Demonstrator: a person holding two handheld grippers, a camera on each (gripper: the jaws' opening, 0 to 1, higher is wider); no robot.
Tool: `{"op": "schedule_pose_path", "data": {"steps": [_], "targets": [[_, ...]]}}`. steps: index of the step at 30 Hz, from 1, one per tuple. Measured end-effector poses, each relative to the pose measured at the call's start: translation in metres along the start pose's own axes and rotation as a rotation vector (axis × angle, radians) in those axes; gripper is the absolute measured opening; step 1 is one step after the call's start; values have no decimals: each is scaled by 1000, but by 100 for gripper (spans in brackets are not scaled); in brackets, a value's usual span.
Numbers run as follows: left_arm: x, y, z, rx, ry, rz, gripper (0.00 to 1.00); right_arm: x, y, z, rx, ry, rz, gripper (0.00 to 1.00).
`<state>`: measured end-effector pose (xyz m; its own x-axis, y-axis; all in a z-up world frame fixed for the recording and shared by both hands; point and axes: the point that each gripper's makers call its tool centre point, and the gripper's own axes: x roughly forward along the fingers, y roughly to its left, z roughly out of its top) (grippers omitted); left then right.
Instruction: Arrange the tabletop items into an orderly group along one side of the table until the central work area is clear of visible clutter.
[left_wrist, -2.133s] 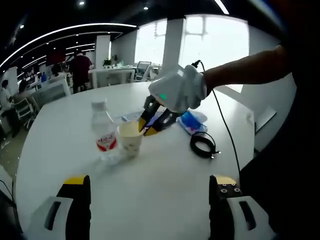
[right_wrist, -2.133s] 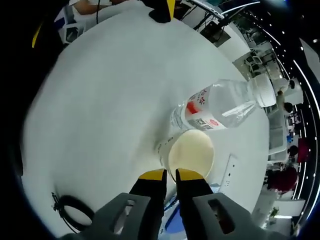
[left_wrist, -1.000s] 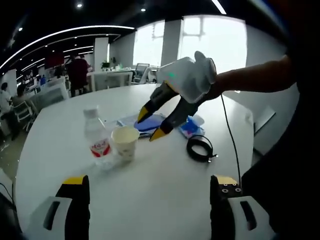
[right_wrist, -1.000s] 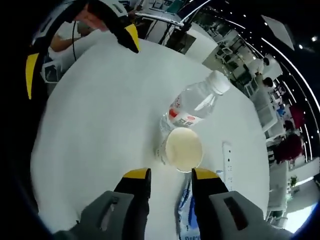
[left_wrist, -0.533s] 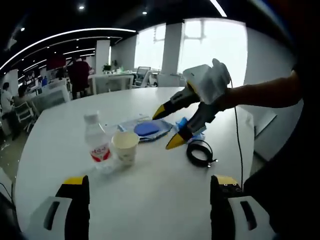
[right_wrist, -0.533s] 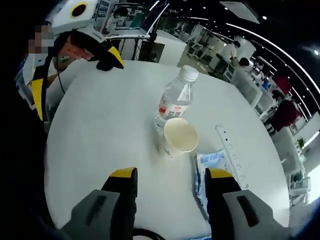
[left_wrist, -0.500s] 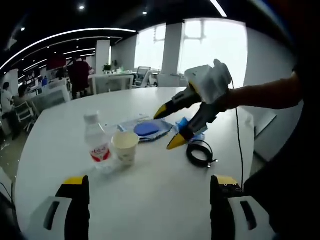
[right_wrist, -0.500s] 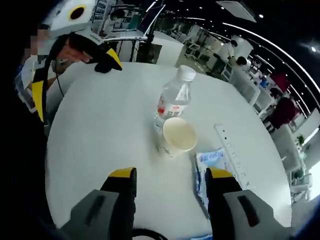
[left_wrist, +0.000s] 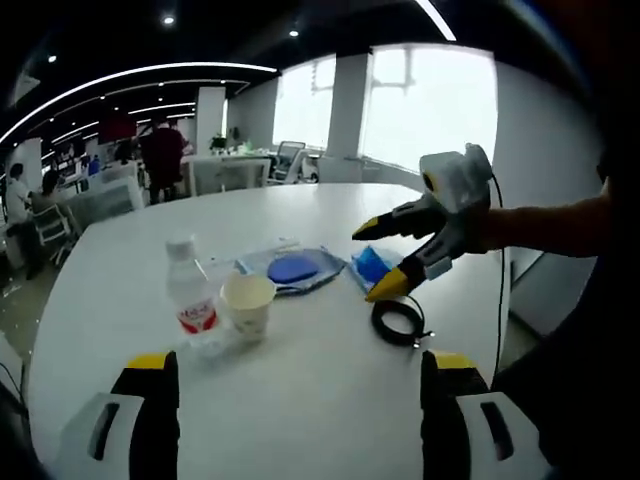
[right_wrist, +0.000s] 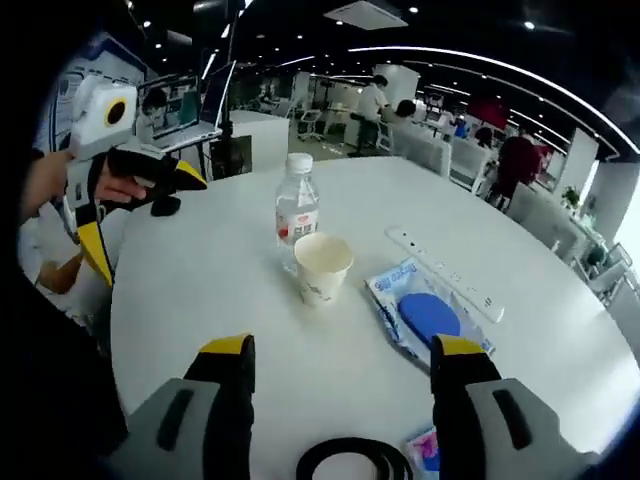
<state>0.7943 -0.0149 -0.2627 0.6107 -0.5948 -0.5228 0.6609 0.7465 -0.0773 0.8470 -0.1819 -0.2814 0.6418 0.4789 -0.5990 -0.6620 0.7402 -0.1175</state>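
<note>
Now: right claw jaws apart, empty, above cable coil | left claw jaws apart, empty | paper cup touching water bottle on table

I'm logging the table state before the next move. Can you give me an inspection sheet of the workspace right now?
Surface: white round table, bare in the near part.
Job's things: bottle upright, cup upright right beside it; blue pouch lying flat behind the cup; small blue packet; white power strip beyond the pouch.
Clutter: nothing seen beyond those items.
Grippers: left gripper open, holding nothing, over the near table; right gripper open, holding nothing, above the cable coil.
Cables: black cable coil on the table; a black lead runs from the right gripper.
Surroundings: open office with desks, chairs, people in the distance, bright windows.
</note>
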Motion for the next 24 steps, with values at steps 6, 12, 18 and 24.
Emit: {"op": "schedule_pose_path", "data": {"steps": [6,12,18,24], "targets": [[0,-5,1,1,-4,-4,100,-15,-6,-16,86,-29,-46,76],[0,-8,2,-2,-13,-8,100,-32,-9,-24,129,-56,-94,82],[-1,-11,4,-5,-27,-13,100,-49,-14,-32,178,-81,-137,87],[-2,-16,3,-4,-24,-18,100,-63,-16,-42,213,-91,-164,92]]}}
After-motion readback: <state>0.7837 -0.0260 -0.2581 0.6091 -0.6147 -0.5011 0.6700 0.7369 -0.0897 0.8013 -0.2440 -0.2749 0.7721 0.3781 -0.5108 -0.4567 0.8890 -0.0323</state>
